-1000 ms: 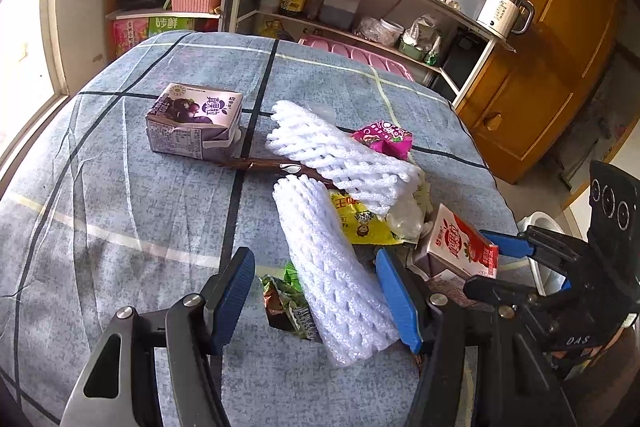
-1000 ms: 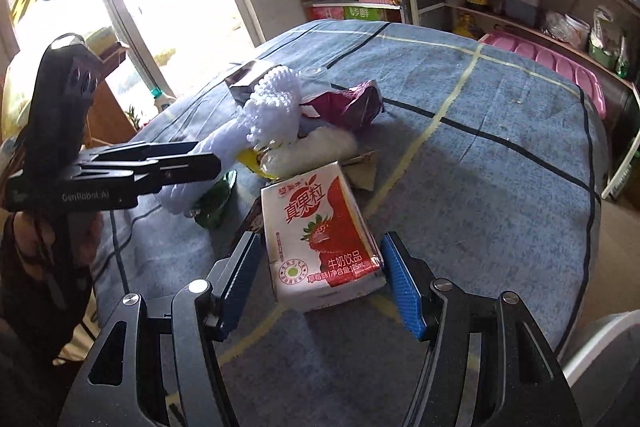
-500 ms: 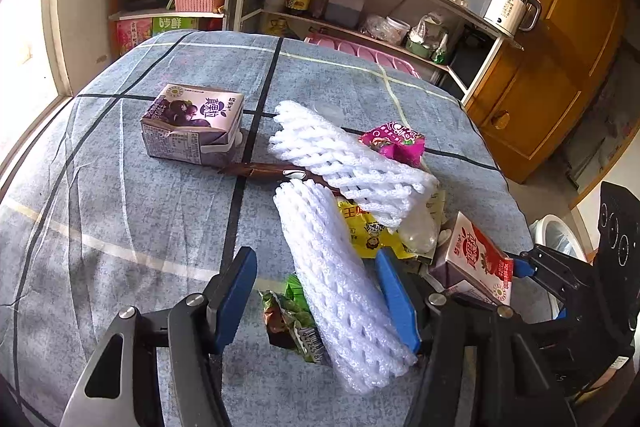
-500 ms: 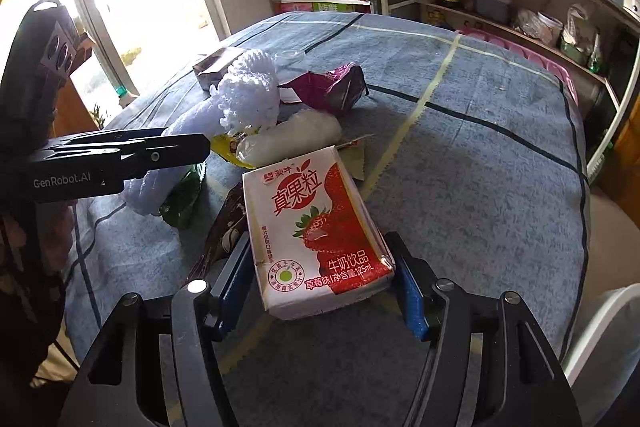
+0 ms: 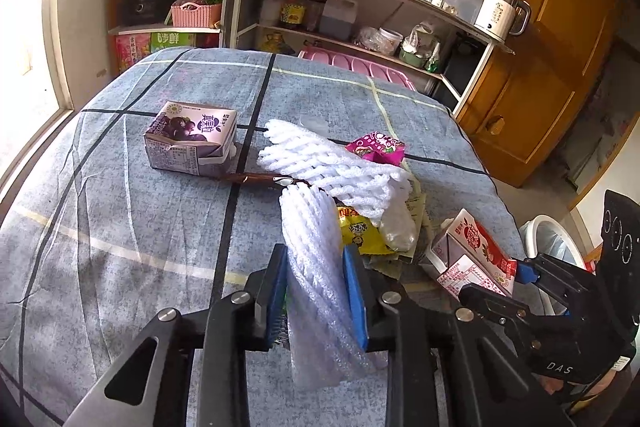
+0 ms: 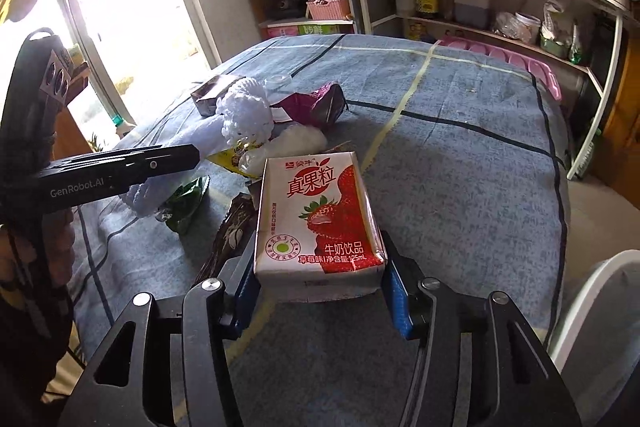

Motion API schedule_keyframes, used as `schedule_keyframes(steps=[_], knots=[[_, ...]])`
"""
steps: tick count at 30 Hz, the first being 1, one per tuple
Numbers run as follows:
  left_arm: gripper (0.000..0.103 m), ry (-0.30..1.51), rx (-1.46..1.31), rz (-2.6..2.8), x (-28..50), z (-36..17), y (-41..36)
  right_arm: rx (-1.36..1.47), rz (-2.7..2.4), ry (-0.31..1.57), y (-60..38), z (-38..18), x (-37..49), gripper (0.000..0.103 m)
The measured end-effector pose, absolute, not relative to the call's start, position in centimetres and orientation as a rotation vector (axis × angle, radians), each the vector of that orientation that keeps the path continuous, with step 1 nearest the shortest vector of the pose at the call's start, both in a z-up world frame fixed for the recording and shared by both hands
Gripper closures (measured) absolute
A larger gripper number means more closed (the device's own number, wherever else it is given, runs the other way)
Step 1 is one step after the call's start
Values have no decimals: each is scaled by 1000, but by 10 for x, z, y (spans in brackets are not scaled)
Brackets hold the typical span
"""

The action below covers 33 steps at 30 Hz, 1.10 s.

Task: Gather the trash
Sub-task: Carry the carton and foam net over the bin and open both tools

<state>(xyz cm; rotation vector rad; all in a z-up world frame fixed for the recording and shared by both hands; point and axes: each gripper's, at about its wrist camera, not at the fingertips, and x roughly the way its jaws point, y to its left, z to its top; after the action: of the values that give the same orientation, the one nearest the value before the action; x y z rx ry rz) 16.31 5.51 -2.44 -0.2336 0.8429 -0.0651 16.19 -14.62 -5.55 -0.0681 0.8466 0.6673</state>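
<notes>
Both grippers have just been closing and each now grasps one piece of rubbish on the table with the blue-grey checked cloth (image 5: 120, 227). The left gripper (image 5: 316, 291) squeezes the near end of a long white foam mesh sleeve (image 5: 316, 259), soft and visibly crushed between the blue pads. The right gripper (image 6: 320, 291) clamps a small red-and-white strawberry milk carton (image 6: 320, 219), tilted up, at the table's near edge. Collecting looks barely begun: a purple drink carton (image 5: 190, 141), a second foam sleeve (image 5: 332, 167), a pink wrapper (image 5: 376, 149) and yellow packets (image 5: 356, 231) remain. A white bin rim (image 5: 548, 235) shows just beside the table.
</notes>
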Motion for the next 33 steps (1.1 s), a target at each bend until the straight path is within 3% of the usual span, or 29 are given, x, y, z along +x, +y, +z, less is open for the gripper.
schedule_keyframes(steps=[15, 33], knots=[[75, 736, -225, -107, 127, 21, 40, 50, 613, 762, -185, -33, 127, 49], [75, 729, -103, -361, 132, 36, -80, 103, 368, 683, -287, 0, 93, 49]])
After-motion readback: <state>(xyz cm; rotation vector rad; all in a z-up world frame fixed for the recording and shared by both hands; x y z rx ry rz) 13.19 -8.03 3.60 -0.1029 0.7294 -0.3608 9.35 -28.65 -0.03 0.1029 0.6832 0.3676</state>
